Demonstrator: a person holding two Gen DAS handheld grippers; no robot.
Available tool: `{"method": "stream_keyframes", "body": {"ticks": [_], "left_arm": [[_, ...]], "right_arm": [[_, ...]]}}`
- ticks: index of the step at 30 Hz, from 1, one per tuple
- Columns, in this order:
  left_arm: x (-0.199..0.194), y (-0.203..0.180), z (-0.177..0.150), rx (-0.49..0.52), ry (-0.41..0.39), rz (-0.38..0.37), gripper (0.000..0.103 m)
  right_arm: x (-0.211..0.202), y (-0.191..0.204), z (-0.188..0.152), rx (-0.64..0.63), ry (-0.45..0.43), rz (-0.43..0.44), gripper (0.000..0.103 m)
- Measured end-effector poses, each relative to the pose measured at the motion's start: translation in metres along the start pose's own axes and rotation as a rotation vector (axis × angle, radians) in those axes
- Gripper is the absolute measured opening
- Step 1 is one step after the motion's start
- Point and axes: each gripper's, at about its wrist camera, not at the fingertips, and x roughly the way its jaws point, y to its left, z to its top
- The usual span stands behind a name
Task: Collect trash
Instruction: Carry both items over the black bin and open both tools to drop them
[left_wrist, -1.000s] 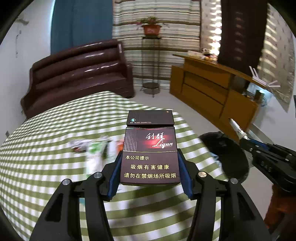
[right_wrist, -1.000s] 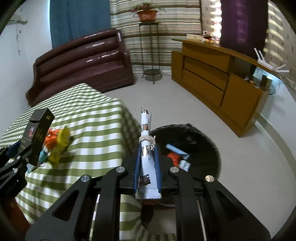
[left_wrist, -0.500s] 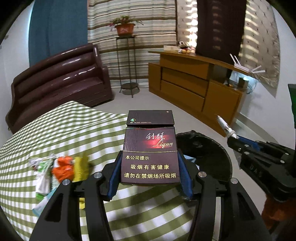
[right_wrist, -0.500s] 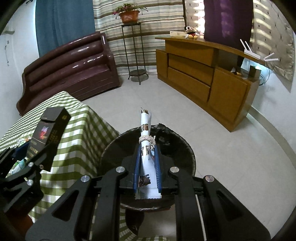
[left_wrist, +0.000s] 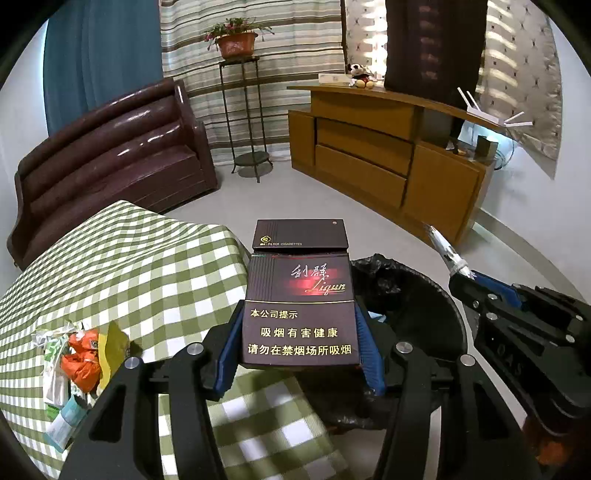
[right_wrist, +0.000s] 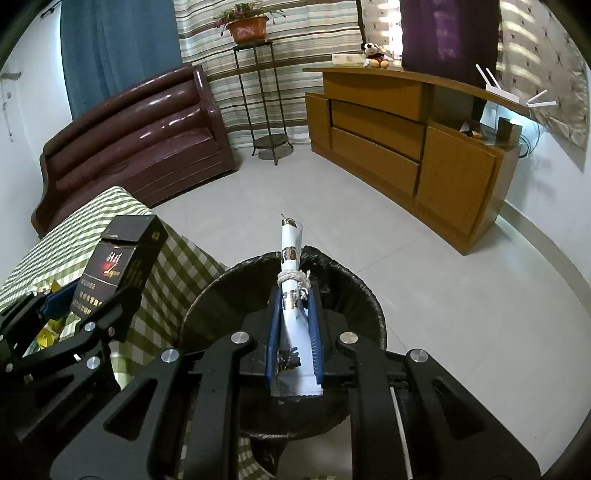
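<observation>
Left wrist view: the left gripper (left_wrist: 299, 332) grasps one cigarette pack (left_wrist: 299, 295); one bin (left_wrist: 424, 295) at three o'clock, one wrapper heap (left_wrist: 81, 358) at nine.

Right wrist view: the right gripper (right_wrist: 295, 325) clamps one rolled wrapper (right_wrist: 291, 280) above the bin (right_wrist: 369, 295).

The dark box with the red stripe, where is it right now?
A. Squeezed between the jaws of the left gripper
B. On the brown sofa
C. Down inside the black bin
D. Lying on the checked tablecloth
A: the cigarette box stands upright between the blue pads of the left gripper, held up in the air beside the bin, not yet in it.
</observation>
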Motion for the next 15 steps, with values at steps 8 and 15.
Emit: {"method": "stream_keyframes", "body": {"ticks": [8, 15], "left_arm": [[0.0067, -0.0046, 0.0031, -0.002, 0.008, 0.000, 0.056], [0.0069, -0.0045, 0.0027, -0.006, 0.007, 0.004, 0.065]], "right_arm": [[0.0064, -0.0049, 0.0001, 0.022, 0.006, 0.013, 0.017], [0.0052, -0.0089, 0.0010, 0.040, 0.001, 0.011, 0.029]]}}
